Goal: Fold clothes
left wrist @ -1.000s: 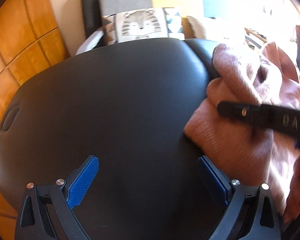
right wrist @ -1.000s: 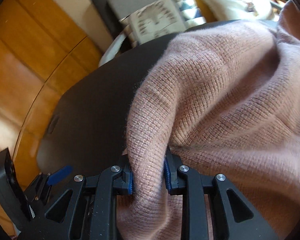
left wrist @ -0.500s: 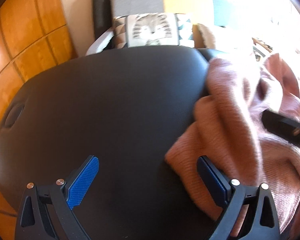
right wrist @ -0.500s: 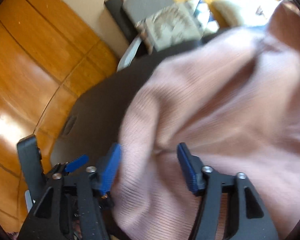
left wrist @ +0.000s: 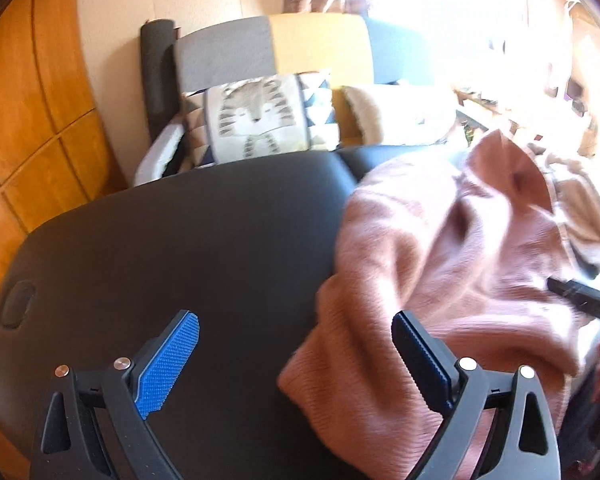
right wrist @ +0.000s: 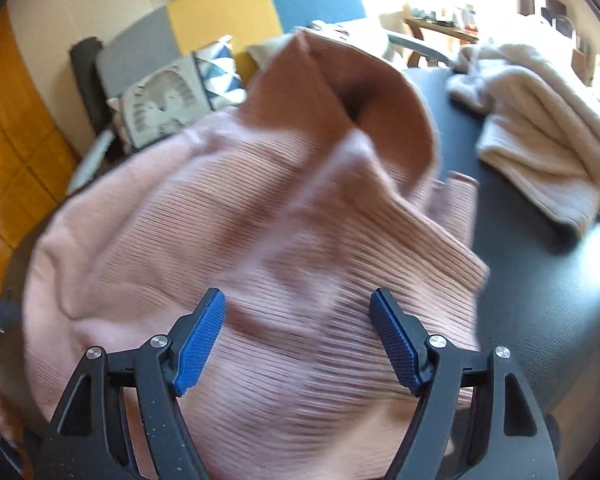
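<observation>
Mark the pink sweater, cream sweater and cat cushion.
pink sweater (right wrist: pixel 260 216): right wrist view, ribbed body.
cream sweater (right wrist: pixel 540 120): right wrist view, middle of the bundle.
cat cushion (left wrist: pixel 256 116): left wrist view, the cat's face.

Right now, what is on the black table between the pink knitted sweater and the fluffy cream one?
Nothing: in the right wrist view a bare strip of black table separates the pink knitted sweater from the fluffy cream sweater.

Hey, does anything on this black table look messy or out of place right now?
The pink sweater lies in a rumpled heap on the black table, one fold sticking up. Nothing looks spilled or damaged.
</observation>
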`<state>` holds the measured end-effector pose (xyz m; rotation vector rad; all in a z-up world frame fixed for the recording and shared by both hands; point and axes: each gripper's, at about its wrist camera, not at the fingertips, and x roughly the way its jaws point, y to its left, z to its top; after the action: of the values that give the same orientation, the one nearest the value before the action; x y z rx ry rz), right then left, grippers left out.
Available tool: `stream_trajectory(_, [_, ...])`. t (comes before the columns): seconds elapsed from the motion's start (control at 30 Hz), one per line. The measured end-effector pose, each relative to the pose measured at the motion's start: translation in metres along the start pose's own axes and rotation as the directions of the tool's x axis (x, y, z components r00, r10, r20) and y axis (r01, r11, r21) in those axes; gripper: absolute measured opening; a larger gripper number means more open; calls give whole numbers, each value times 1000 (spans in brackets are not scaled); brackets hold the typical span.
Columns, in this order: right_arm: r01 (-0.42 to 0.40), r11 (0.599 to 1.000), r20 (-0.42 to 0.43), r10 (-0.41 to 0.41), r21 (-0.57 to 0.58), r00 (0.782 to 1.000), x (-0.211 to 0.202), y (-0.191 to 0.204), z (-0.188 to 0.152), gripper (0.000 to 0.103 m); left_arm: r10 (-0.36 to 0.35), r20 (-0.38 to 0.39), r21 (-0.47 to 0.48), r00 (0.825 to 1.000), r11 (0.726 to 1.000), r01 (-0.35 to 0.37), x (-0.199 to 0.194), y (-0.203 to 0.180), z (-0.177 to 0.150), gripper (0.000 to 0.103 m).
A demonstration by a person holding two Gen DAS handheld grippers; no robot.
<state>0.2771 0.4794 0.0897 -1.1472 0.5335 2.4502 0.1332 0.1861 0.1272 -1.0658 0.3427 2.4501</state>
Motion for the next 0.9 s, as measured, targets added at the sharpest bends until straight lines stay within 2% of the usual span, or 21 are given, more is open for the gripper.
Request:
stream_trajectory(0.07, [27, 1000, -18, -27, -12, 999, 11, -3, 0, 82, -33, -27, 31, 999, 999, 34, 6, -8, 1, 100])
stream_trajectory(0.2, [43, 997, -15, -45, -71, 999, 15, 6, -3, 88, 21, -129, 144, 991, 990, -3, 42, -32, -7, 100])
stream_trajectory(0.27, [43, 993, -13, -45, -112, 999, 18, 12, -3, 94, 33, -180, 163, 983, 987, -3, 61, -37, -15, 100])
stream_trajectory(0.37, [39, 990, 11, -38, -135, 999, 18, 13, -5, 96, -25, -192, 95, 981, 994, 44, 75, -28, -22, 100])
stream_trajectory(0.53, [36, 991, 17, -34, -128, 999, 18, 14, -6, 100, -160, -239, -85, 958, 986, 144, 92, -4, -20, 101])
stream_trajectory(0.6, [38, 991, 20, -35, -129, 999, 19, 17, -5, 101, -153, -221, -55, 963, 988, 144, 91, -6, -18, 99])
stream_trajectory(0.63, [38, 991, 22, -35, -129, 999, 19, 17, -6, 101, -157, -209, -36, 965, 988, 152, 88, -9, -17, 91])
stream_trajectory(0.67, [34, 991, 23, -31, -126, 999, 19, 17, -5, 101, -158, -197, -15, 968, 987, 158, 86, -12, -16, 75])
stream_trajectory(0.73, [19, 993, 19, -17, -120, 1000, 18, 15, -5, 101, -150, -178, 39, 972, 986, 159, 81, -20, -13, 60])
stream_trajectory(0.83, [-3, 994, -2, 2, -110, 1000, 15, 11, -1, 101, -140, -151, 101, 979, 983, 156, 75, -29, -10, 50])
stream_trajectory(0.9, [-20, 996, -7, 20, -81, 1000, 10, 5, 2, 101, -144, -140, 89, 980, 983, 158, 73, -24, -6, 42])
